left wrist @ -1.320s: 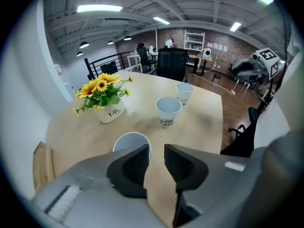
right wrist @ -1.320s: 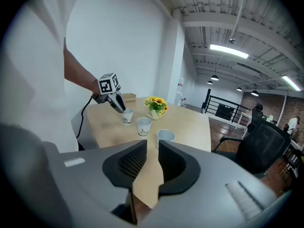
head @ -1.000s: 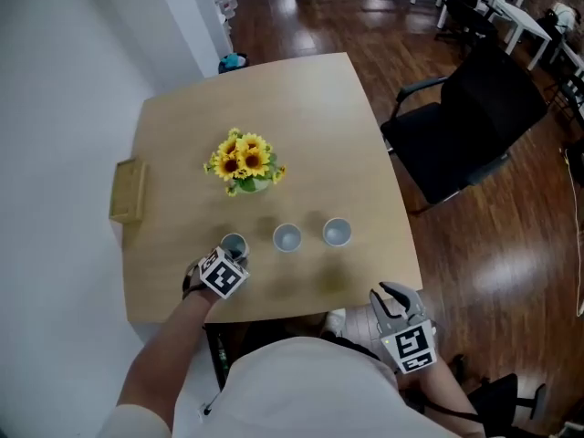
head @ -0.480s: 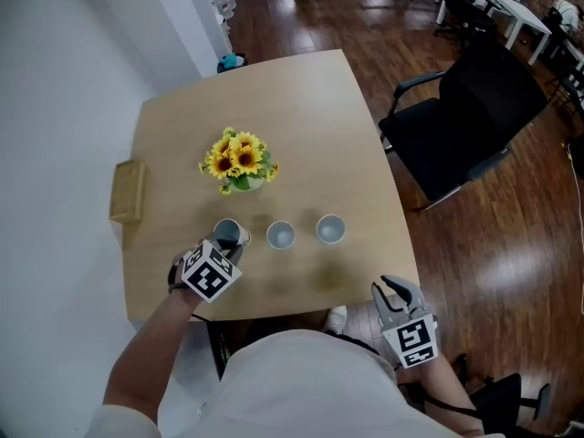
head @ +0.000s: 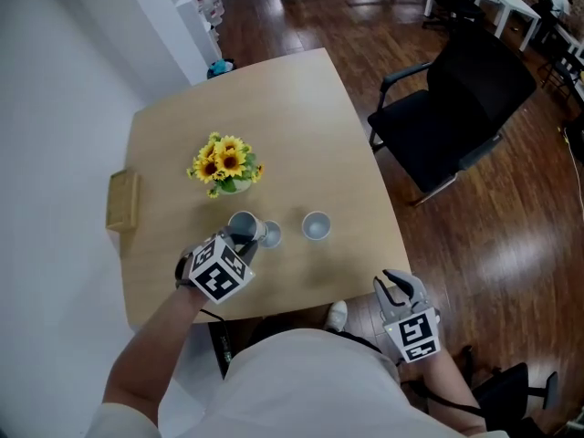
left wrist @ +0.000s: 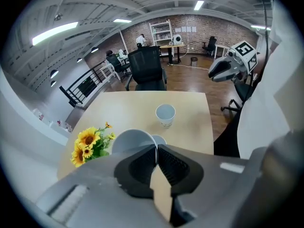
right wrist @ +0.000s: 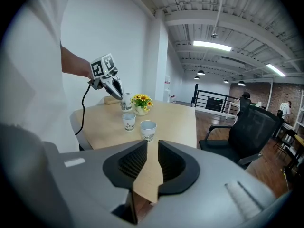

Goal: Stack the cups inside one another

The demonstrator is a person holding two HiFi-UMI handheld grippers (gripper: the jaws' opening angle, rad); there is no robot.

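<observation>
My left gripper is shut on the rim of a white paper cup, held off the tan table just left of and above the middle cup. In the left gripper view the held cup sits tilted between the jaws and hides most of the middle cup. A third cup stands further right, also seen as the third cup. My right gripper hangs off the table's near right corner, open and empty; its view shows both standing cups.
A vase of sunflowers stands behind the cups. A wooden box lies at the table's left edge. A black office chair stands on the wooden floor to the right. A white wall runs along the left.
My left gripper has lifted the leftmost cup off the table and carried it right, up to the middle cup. The right gripper has stayed put.
</observation>
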